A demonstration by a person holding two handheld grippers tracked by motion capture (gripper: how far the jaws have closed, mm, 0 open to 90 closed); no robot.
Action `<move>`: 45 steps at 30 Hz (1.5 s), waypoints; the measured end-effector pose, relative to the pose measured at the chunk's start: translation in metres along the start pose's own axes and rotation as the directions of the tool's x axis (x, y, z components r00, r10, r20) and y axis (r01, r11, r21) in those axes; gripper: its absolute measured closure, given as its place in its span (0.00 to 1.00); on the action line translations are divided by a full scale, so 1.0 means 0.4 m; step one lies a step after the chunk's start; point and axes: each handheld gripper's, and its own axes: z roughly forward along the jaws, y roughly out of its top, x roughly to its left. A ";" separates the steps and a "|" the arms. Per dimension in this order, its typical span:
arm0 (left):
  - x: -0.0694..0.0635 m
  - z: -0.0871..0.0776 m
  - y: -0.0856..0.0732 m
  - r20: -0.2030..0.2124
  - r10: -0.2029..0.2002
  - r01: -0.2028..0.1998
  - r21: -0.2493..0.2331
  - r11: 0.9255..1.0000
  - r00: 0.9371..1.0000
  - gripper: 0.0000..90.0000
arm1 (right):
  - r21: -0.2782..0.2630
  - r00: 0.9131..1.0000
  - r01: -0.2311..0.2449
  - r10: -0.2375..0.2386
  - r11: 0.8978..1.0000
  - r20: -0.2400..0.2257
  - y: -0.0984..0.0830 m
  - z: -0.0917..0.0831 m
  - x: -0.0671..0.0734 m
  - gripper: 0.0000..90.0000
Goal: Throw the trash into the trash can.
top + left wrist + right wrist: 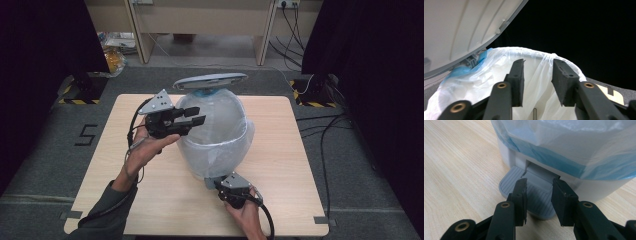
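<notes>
A white pedal bin (pixel 200 167) stands in the middle of the wooden table (pixel 285 170), lined with a translucent white bag (pixel 220 125) with a blue edge. Its grey lid (pixel 210 81) is raised. My left gripper (pixel 197 116) is open at the bag's upper left side; in the left gripper view the jaws (pixel 539 66) frame the bag's rim (pixel 499 62) under the lid (pixel 461 27), holding nothing. My right gripper (pixel 218 183) is open at the bin's front base. In the right gripper view its jaws (pixel 539 185) sit on the grey ribbed foot pedal (pixel 510 182).
Dark curtains hang on both sides of the table. Cables (pixel 325 145) run over the floor to the right. A wooden desk frame (pixel 200 25) and a yellow packet (pixel 114 59) lie beyond the table's far edge. Bare tabletop lies left and right of the bin.
</notes>
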 end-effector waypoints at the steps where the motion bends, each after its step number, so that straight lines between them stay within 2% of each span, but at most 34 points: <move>1: 0.001 -0.002 -0.002 -0.003 0.000 0.000 0.004 1.000 1.000 0.65 | 0.000 1.000 0.001 -0.001 1.000 0.000 0.000 0.000 0.000 0.72; 4: 0.003 -0.012 -0.009 -0.001 -0.004 0.004 0.014 1.000 1.000 0.61 | 0.000 1.000 -0.002 0.002 1.000 0.000 0.000 0.000 0.000 0.72; 7: 0.009 -0.026 -0.013 -0.002 -0.029 0.029 0.018 0.999 1.000 0.52 | -0.003 1.000 -0.003 0.003 1.000 0.000 0.000 0.001 0.000 0.72; 9: 0.016 -0.038 -0.016 -0.015 -0.027 0.028 0.020 0.999 1.000 0.50 | -0.003 1.000 -0.003 0.003 1.000 -0.001 0.000 0.001 0.000 0.72; 18: 0.051 -0.097 -0.047 -0.071 -0.069 0.071 0.018 0.997 0.995 0.39 | 0.000 1.000 -0.001 0.001 1.000 0.001 0.000 0.000 0.000 0.72; 23: 0.069 -0.121 -0.071 -0.098 -0.099 0.101 0.012 0.995 0.990 0.35 | -0.003 1.000 -0.002 0.002 1.000 0.000 0.000 0.001 0.000 0.72; 29: 0.081 -0.145 -0.099 -0.129 -0.102 0.103 0.004 0.995 0.986 0.34 | -0.002 1.000 -0.002 0.002 1.000 0.001 0.000 0.001 0.000 0.72; 37: 0.094 -0.168 -0.137 -0.132 -0.120 0.122 0.008 0.993 0.984 0.32 | -0.001 1.000 -0.004 0.004 1.000 0.000 0.000 0.000 0.000 0.72; 39: 0.098 -0.170 -0.149 -0.140 -0.127 0.130 0.013 0.991 0.982 0.31 | 0.001 1.000 -0.002 0.002 1.000 0.000 0.000 0.000 0.000 0.72; 45: 0.104 -0.171 -0.186 -0.150 -0.114 0.123 0.052 0.991 0.982 0.28 | -0.002 1.000 -0.004 0.004 1.000 0.001 0.000 0.001 0.000 0.72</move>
